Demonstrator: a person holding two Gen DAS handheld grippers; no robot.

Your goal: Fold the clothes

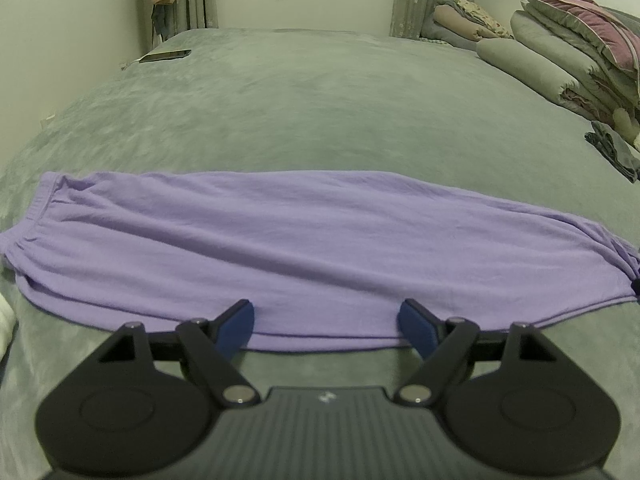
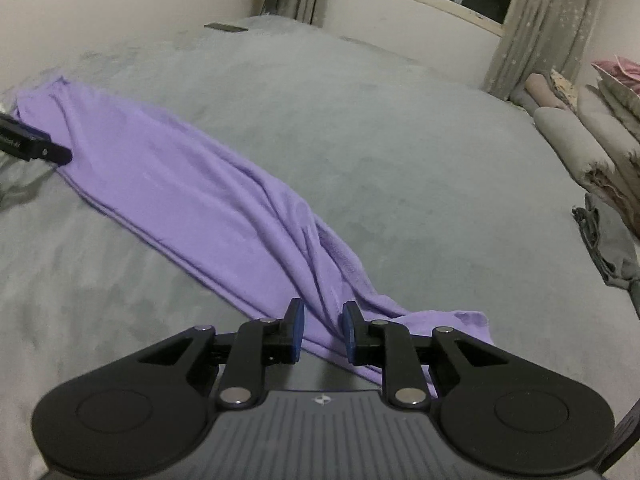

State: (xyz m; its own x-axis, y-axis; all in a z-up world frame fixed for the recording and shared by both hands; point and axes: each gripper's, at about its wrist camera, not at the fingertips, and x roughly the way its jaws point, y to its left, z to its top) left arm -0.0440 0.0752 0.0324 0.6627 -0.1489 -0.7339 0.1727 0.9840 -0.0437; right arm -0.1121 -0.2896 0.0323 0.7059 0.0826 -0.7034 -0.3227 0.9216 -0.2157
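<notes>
A pair of lilac trousers (image 1: 280, 248) lies folded lengthwise across the grey bed, waistband at the left, leg cuffs at the right. My left gripper (image 1: 326, 322) is open wide, its blue pads at the trousers' near edge around the middle, holding nothing. In the right wrist view the trousers (image 2: 208, 188) run diagonally from far left to near centre. My right gripper (image 2: 323, 330) is partly open, straddling the bunched cuff end without clamping it. The left gripper's finger (image 2: 36, 146) shows at the far left beside the cloth.
The grey bed cover (image 1: 320, 112) stretches to the far wall and window. Folded quilts and pillows (image 1: 580, 52) are stacked at the right, with a dark grey garment (image 1: 616, 152) in front. A phone (image 1: 166, 55) lies at the far left corner.
</notes>
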